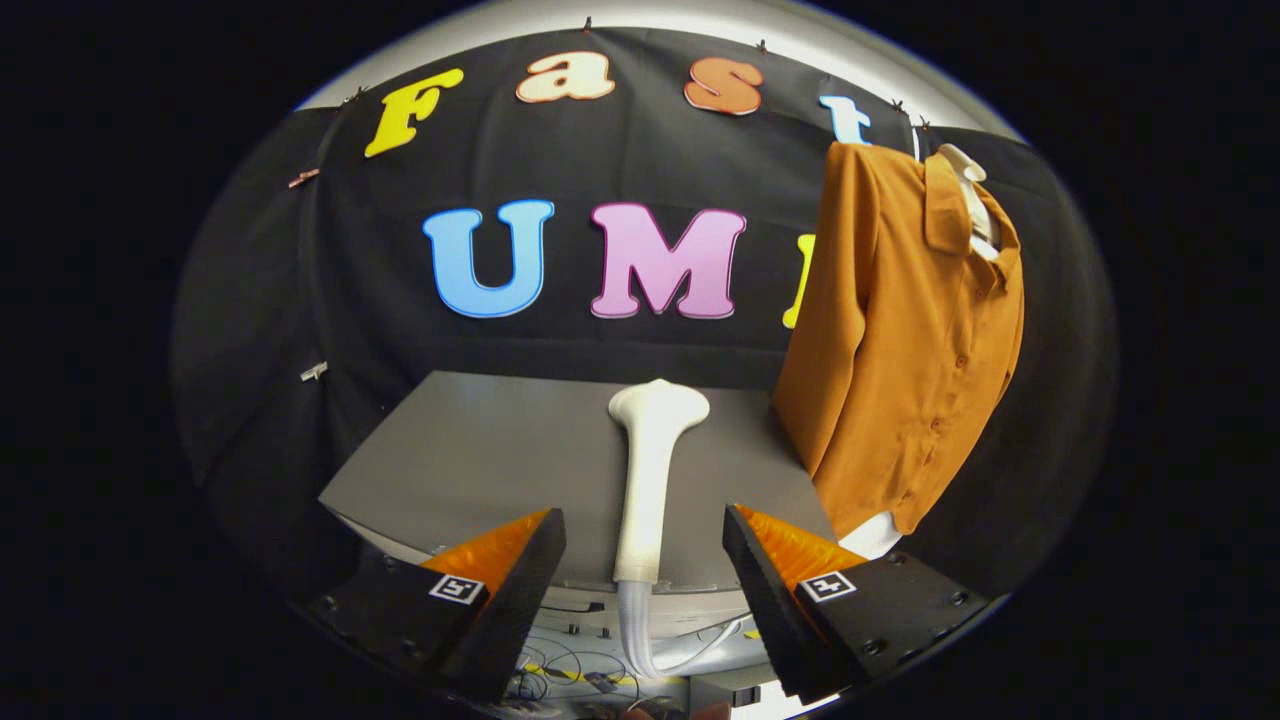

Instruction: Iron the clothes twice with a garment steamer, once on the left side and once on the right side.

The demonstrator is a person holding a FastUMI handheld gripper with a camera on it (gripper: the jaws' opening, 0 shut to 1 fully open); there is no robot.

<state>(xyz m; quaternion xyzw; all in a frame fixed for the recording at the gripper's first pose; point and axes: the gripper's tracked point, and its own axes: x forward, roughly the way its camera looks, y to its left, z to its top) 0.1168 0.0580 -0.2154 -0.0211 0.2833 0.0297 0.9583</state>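
A: White garment steamer point(648, 470) lies flat on the grey worktop point(480, 450), slim handle, flared head.
B: Gripper point(645, 560) jaws stand wide, holding nothing; the handle runs between them, untouched.
A: Long axis straight ahead, head pointing away. Orange shirt point(900, 340) hangs beyond, right.

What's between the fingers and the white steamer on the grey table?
Nothing visible. The white garment steamer handle lies on the grey table, in the gap between the open fingers, with nothing in between.
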